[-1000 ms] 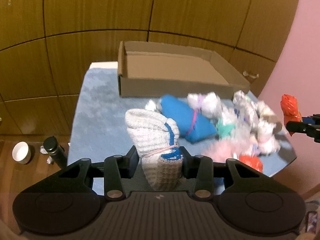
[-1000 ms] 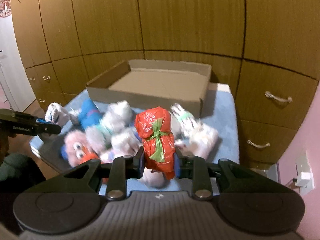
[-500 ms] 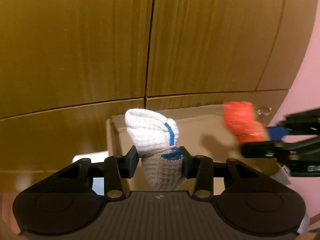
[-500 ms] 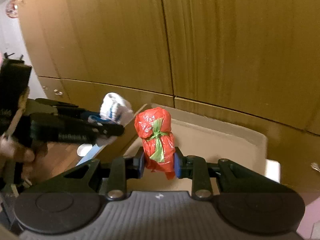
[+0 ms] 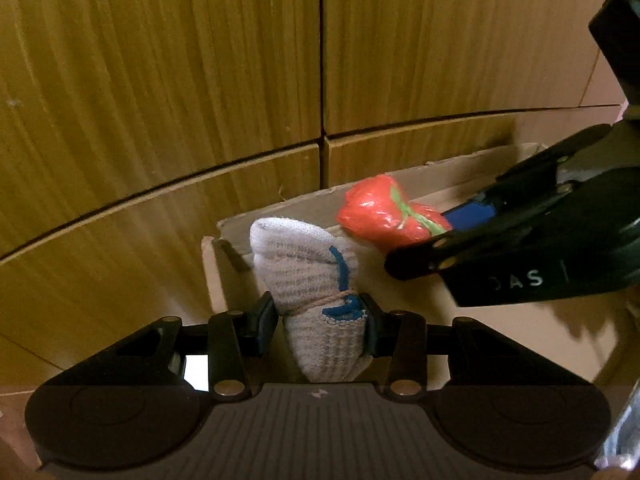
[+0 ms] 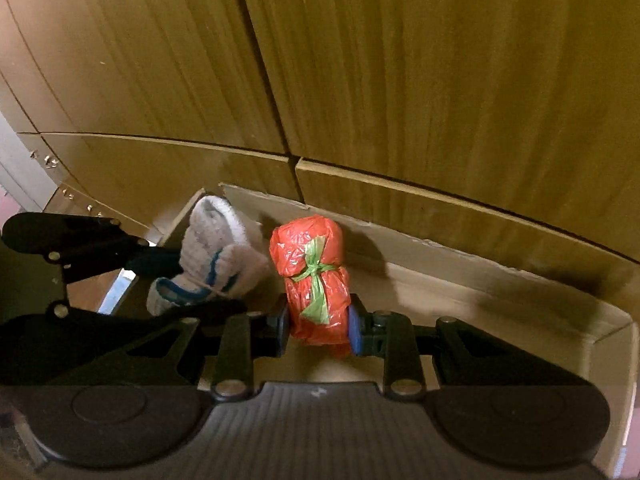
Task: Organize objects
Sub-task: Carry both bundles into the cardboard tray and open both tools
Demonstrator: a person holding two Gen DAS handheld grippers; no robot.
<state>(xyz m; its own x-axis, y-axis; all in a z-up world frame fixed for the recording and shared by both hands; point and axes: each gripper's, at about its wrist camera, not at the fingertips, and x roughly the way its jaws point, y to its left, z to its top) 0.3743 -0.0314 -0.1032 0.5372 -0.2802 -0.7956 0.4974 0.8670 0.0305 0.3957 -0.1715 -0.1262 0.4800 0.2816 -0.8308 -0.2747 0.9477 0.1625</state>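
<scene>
Left wrist view: left gripper (image 5: pixel 320 322) angled down over cardboard box (image 5: pixel 500 320), pinching white knitted bundle (image 5: pixel 316 292); orange bundle (image 5: pixel 390 216) at two o'clock.

Right wrist view: right gripper (image 6: pixel 320 326) angled down, clamping orange bundle (image 6: pixel 314 276); white bundle (image 6: pixel 212 256) at ten o'clock.

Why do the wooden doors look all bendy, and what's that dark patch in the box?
Left wrist view: the fisheye lens bows the wooden cupboard doors. Right wrist view: the red plastic bundle shades the brown cardboard box; the picture's corners go black.
</scene>
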